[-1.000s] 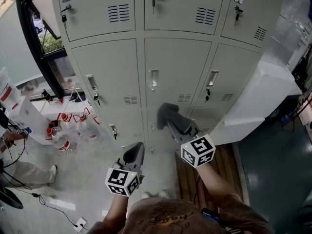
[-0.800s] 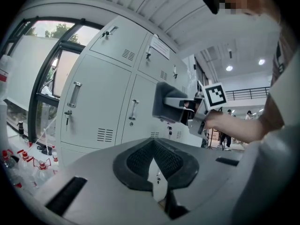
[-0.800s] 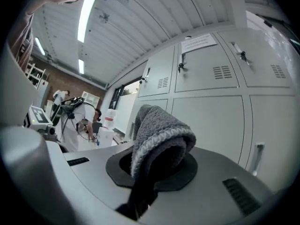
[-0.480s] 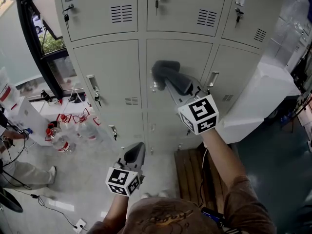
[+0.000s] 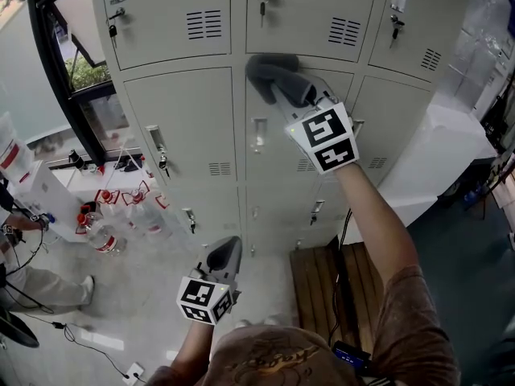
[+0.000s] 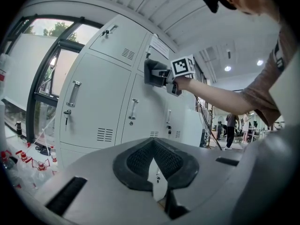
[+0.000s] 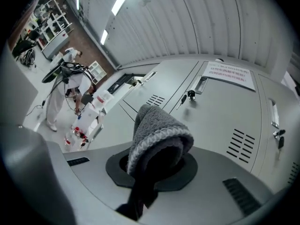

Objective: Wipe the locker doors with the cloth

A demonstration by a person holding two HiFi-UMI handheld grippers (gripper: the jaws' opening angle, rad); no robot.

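Note:
A bank of pale grey locker doors fills the head view. My right gripper is shut on a folded grey cloth, which is pressed against the top edge of the middle door, just under the upper row. In the right gripper view the cloth bulges up out of the right gripper, with a door close behind it. My left gripper hangs low near the floor, shut and empty. The left gripper view shows the cloth held against the lockers.
A wooden slatted bench stands at the lockers' foot. A white cabinet juts out on the right. Bottles and a white box sit on the floor at left, near a dark window frame. A seated person's leg shows far left.
My right gripper has carried the cloth up the middle column of doors, from the bottom row to the top of the middle row. The left gripper has stayed put.

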